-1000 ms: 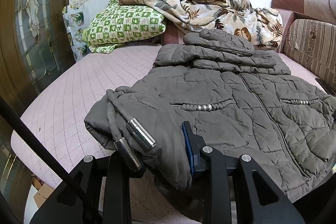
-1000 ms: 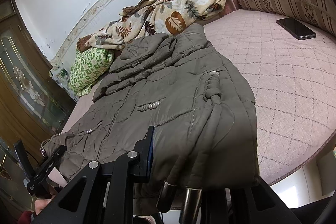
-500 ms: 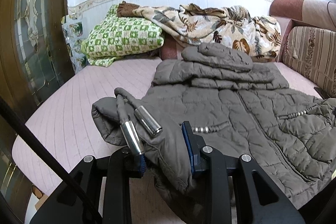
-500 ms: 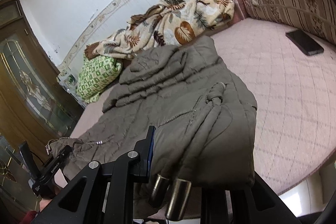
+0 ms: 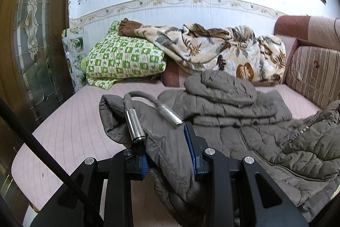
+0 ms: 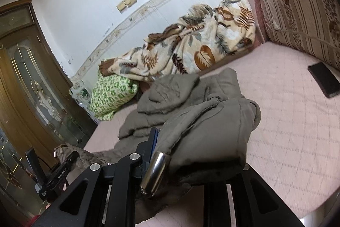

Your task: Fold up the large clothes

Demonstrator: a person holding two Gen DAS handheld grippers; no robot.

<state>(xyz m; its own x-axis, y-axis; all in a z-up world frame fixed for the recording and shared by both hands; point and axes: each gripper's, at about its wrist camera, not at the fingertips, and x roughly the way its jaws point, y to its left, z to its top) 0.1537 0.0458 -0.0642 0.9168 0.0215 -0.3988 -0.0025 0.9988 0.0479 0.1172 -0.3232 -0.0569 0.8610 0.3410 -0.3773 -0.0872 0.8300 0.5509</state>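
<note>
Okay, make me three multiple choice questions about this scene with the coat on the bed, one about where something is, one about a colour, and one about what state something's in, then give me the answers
1. Where does the black phone lie?
A. On the pink bed cover, near the striped cushion
B. On the green checked pillow
C. On top of the coat

2. What colour is the padded coat?
A. Bright red
B. Grey-brown
C. Navy blue

3. What are the left tongs doing?
A. Standing open over bare bed cover
B. Clamped on a fold of the coat's hem
C. Holding the phone

Answers:
1. A: the right wrist view shows it flat on the cover beside the cushion.
2. B: both views show dull grey-brown quilted fabric.
3. B: coat fabric is bunched between the blue pads.
</note>
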